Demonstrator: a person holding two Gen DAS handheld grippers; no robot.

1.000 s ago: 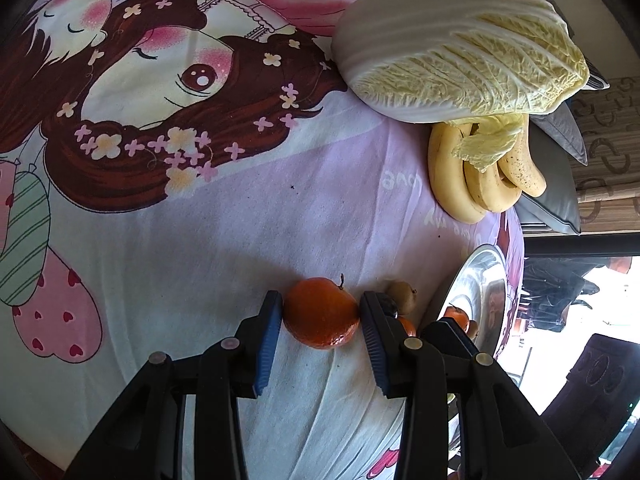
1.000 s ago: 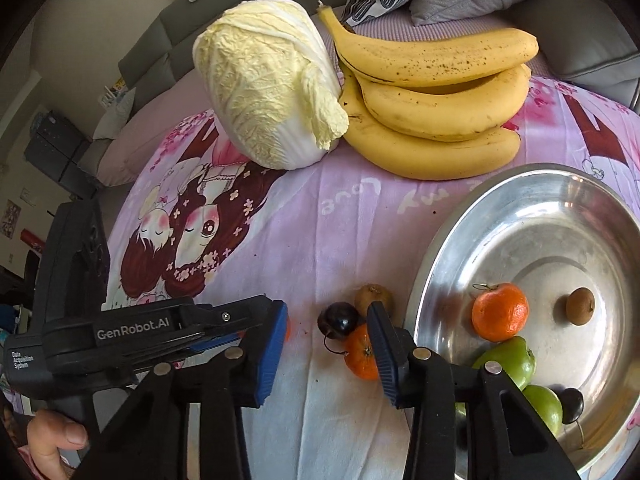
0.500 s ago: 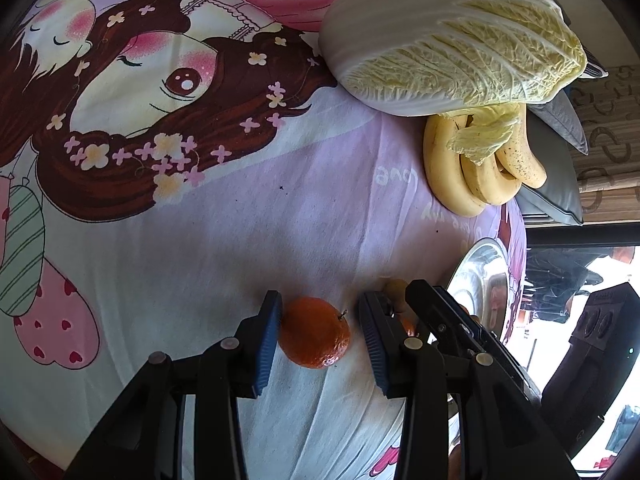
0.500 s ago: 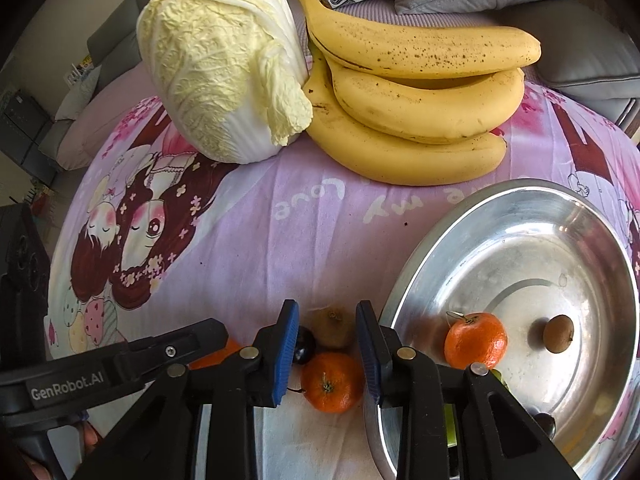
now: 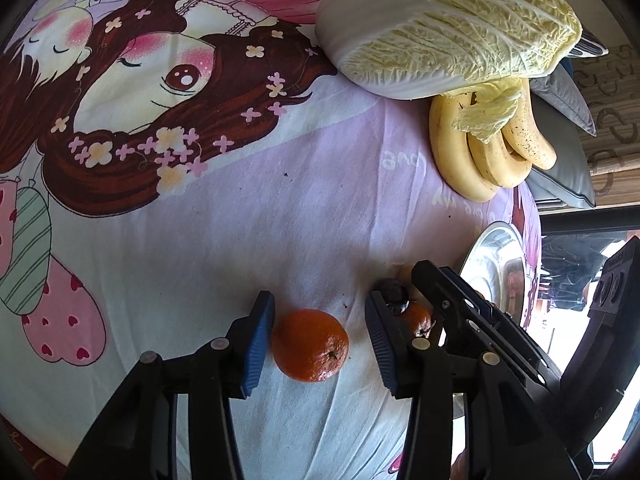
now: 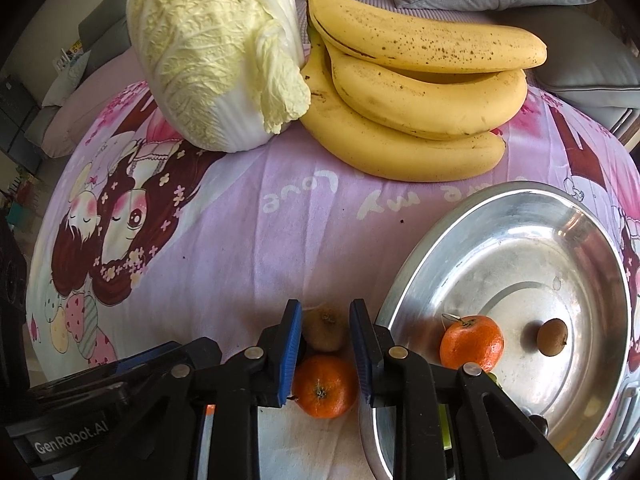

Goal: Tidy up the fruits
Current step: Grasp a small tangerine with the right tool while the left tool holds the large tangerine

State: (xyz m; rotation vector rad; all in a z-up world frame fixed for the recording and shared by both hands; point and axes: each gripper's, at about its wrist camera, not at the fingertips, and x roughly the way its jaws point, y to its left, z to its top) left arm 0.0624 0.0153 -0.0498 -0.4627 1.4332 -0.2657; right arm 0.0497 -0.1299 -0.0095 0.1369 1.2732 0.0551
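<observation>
Tangerine point(image 6: 325, 391) between closing right gripper point(image 6: 325, 354) pads, beside metal bowl point(image 6: 404, 280) | left gripper point(image 5: 320, 344) opening (its tangerine point(image 5: 310, 345) loose)

Bare cloth point(image 6: 248, 248) lies open at twelve o'clock. Cabbage point(image 6: 216, 52) and bananas point(image 6: 416, 92) block farther. The steel bowl point(image 6: 420, 276) crowds three o'clock.

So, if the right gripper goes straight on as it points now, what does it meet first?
Most likely the brown kiwi between the closing pads of the right gripper, although the loose tangerine lies just beneath; depth is unclear.
</observation>
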